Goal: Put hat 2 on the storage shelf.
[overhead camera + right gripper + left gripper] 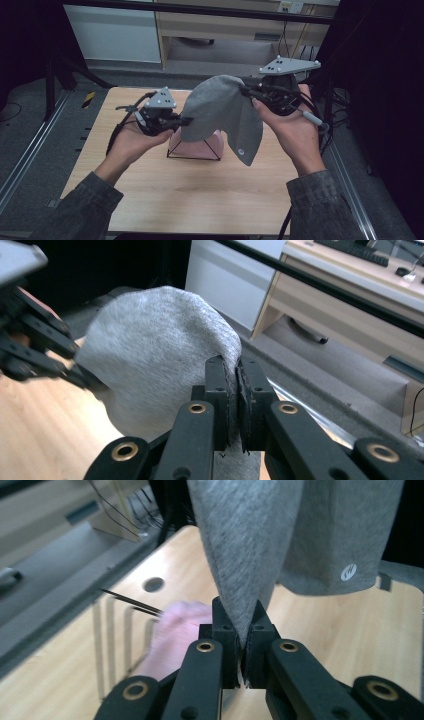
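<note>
A grey knitted cloth [220, 112] with a small white logo [241, 151] hangs in the air above the wooden table [150, 190], stretched between both grippers. My left gripper [186, 120] is shut on the cloth's lower left edge; in the left gripper view its jaws [239, 617] pinch a fold of the cloth [250, 540]. Higher up and to the right, my right gripper [246, 91] is shut on the cloth's top edge, and in the right gripper view [235, 372] the cloth [155, 345] bulges away to the left. Under the cloth a pink piece [197, 146] sits on a black wire frame [192, 157].
The table has slots and a round hole [153, 584] near its left side. Behind it stand a white cabinet [115, 35] and a wooden desk [225, 25]. Dark metal rails run along both sides of the table, and cables trail at the right.
</note>
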Demonstrator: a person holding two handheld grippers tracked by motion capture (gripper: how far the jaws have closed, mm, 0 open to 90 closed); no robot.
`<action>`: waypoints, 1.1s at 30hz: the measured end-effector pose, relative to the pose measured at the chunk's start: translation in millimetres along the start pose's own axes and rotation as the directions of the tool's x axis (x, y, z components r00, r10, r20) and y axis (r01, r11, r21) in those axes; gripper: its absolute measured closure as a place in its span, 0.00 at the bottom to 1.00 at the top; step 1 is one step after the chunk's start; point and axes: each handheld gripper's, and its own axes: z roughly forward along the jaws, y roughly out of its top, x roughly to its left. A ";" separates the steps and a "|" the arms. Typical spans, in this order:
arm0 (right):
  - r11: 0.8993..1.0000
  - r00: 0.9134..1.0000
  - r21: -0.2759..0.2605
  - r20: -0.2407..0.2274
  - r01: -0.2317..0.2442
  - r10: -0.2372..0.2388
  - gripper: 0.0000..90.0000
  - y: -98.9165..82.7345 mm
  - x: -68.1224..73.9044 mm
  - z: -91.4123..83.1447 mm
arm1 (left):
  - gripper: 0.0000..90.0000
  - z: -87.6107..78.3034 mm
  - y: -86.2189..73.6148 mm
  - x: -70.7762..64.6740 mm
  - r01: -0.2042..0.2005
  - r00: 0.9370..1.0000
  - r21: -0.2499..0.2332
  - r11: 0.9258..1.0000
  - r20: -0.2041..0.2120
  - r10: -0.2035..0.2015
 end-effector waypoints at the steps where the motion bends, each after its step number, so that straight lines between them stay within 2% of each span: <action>1: 1.000 1.000 -0.005 0.003 0.001 -0.001 0.94 1.1 -1.9 1.5 | 0.96 -4.0 3.6 4.4 -0.001 1.000 -0.006 1.000 -0.011 0.001; 4: 1.000 1.000 -0.024 0.005 -0.008 0.008 0.94 6.2 -9.1 8.4 | 0.96 -13.5 12.7 15.8 0.005 0.999 -0.015 1.000 -0.036 -0.005; 7: 0.999 1.000 -0.041 0.007 -0.007 0.007 0.94 12.7 -14.9 18.1 | 0.96 -19.7 22.2 25.2 -0.014 0.997 -0.010 1.000 -0.073 0.013; 11: 0.998 1.000 -0.062 0.016 0.000 0.001 0.94 22.2 -20.5 32.0 | 0.96 -22.4 29.8 35.5 -0.028 0.993 -0.004 1.000 -0.114 0.028; 13: 0.998 1.000 -0.070 0.018 0.008 -0.006 0.94 26.2 -23.1 38.4 | 0.96 -22.6 31.0 40.8 -0.023 0.992 -0.013 1.000 -0.125 0.021; 19: 0.998 0.999 -0.062 0.019 0.031 -0.029 0.94 33.9 -30.0 64.6 | 0.96 -16.5 27.1 54.5 -0.014 0.987 -0.013 1.000 -0.163 0.012; 25: 0.998 0.999 -0.050 0.009 0.037 -0.036 0.94 29.4 -36.8 91.8 | 0.96 -8.6 20.4 64.7 -0.014 0.983 -0.004 1.000 -0.184 0.013; 27: 0.998 0.999 -0.049 0.005 0.035 -0.035 0.94 27.7 -39.4 98.6 | 0.96 -5.4 19.3 69.0 0.003 0.983 -0.015 1.000 -0.186 -0.006; 33: 0.999 1.000 -0.045 0.016 0.026 -0.025 0.94 23.0 -48.6 113.9 | 0.96 4.4 21.8 71.4 0.001 0.980 -0.024 1.000 -0.200 -0.005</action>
